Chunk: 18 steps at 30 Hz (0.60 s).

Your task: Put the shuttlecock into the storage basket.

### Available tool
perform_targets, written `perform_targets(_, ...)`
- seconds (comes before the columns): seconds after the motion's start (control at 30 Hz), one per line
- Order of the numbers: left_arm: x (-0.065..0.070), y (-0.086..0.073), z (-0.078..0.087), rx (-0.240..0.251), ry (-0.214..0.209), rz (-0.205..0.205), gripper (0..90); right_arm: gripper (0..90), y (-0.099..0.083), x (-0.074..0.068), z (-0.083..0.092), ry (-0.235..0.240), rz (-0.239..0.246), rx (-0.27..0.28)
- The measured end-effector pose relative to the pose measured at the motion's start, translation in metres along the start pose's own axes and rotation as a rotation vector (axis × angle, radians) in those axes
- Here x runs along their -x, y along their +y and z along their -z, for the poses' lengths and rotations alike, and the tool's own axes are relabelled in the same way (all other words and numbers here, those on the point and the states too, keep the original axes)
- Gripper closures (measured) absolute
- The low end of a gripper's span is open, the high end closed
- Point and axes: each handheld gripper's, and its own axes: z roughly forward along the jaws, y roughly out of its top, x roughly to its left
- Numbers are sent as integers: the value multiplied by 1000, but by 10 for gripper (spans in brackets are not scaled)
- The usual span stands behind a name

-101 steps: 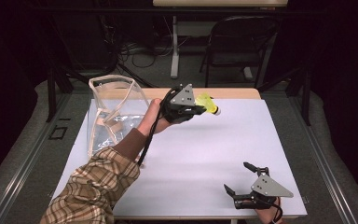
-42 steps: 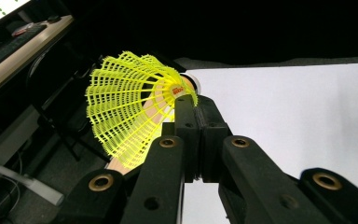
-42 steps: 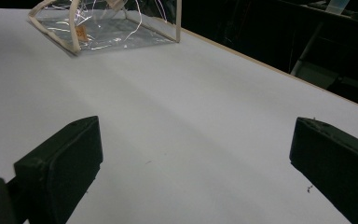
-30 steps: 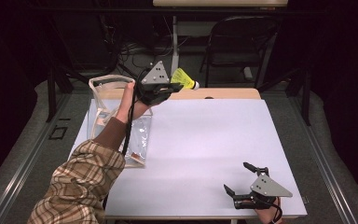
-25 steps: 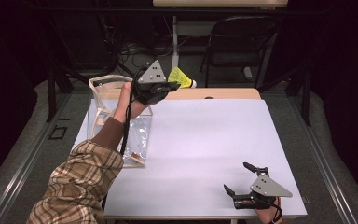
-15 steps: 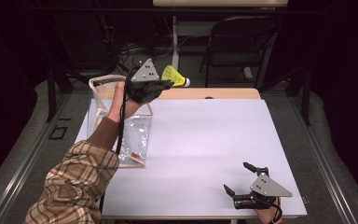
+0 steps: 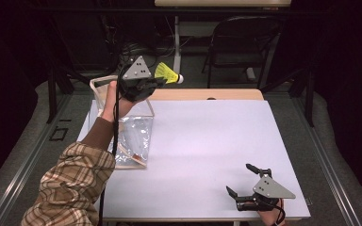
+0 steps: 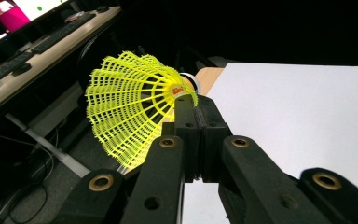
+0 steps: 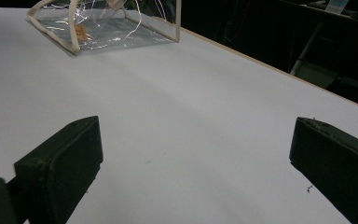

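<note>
Your left tongs (image 7: pixel 158 81) are pinching a yellow plastic shuttlecock (image 7: pixel 167 73) by the neck, just behind its white cork. In the left gripper view the 2 black jaws are pressed together on that neck with the mesh skirt (image 8: pixel 130 112) fanned out at about 10 o'clock from the jaw tips. In the high view you hold the shuttlecock in the air at roughly 11 o'clock on the desk (image 7: pixel 207 141), cork pointing toward 3 o'clock, just beyond the far rim of the clear plastic pouch (image 7: pixel 127 132). The pouch stands open on the left part of the desk, with cream trim around its mouth.

Your right tongs (image 7: pixel 250 186) are spread wide and hold nothing. They rest low at about 5 o'clock on the desk, well apart from the pouch. In the right gripper view both jaws stand far apart over bare white surface, with the pouch (image 9: pixel 102 28) far off at 11 o'clock.

As for progress, the pick-up looks done: the shuttlecock is lifted and firmly gripped. The drop looks left to do. The shuttlecock is up beside the pouch mouth, not yet inside it. You probably need to bring it over the opening, lower it in and release. Whether anything else already lies in the pouch is hard to tell through the glare.
</note>
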Motion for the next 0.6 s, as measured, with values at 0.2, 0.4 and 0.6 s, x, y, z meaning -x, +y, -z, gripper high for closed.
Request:
perform_targets(0.2, -5, -2, 5, -4, 20, 6, 895, 22, 0, 0, 0, -2, 3, -4)
perform_targets(0.4, -11, -6, 13, 3, 40, 19, 895, 22, 0, 0, 0, 0, 0, -6)
perform_targets(0.6, -15, -10, 18, 4, 55, 38, 895, 22, 0, 0, 0, 1, 3, -8)
